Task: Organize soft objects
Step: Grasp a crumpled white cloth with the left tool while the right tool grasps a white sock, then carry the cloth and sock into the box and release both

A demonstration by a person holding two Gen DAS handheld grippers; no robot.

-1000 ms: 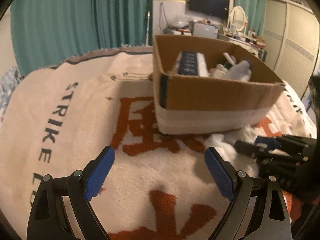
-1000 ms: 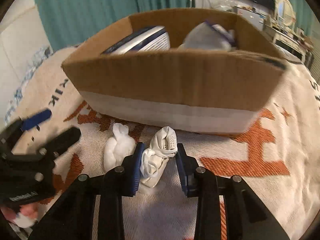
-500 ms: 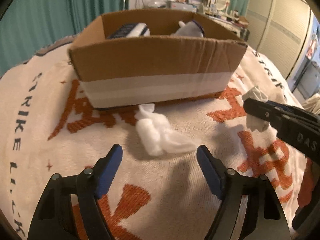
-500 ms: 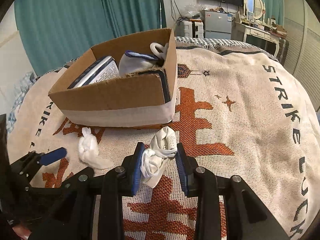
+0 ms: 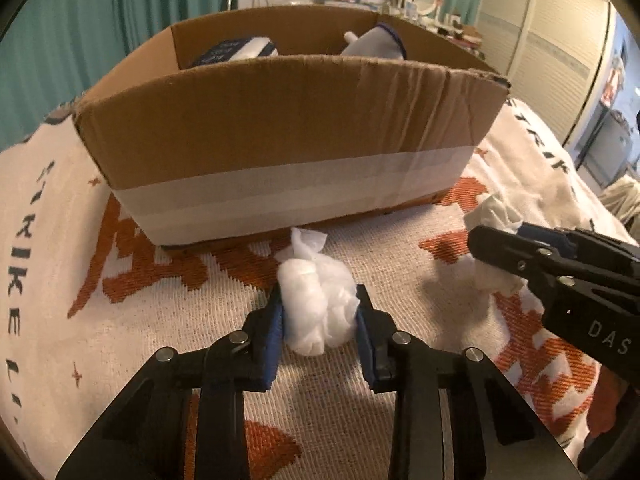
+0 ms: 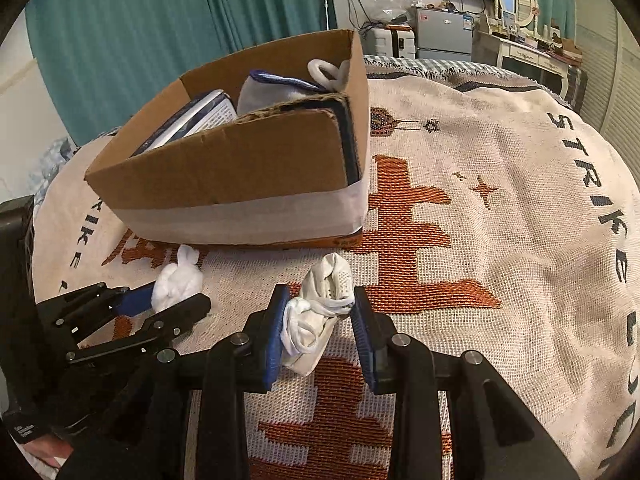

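inside cardboard box (image 6: 240,168): dark-blue pack (image 6: 188,116), rolled socks (image 6: 276,88). left gripper (image 5: 320,312) clamps white bundle (image 5: 316,304); right gripper (image 6: 320,320) clamps sock (image 6: 320,312).

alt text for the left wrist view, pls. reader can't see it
The left claw is closed around a white sock bundle on a cream and orange woven blanket, just in front of an open cardboard box that already holds some items. At right, the right claw grips a second white bundle.
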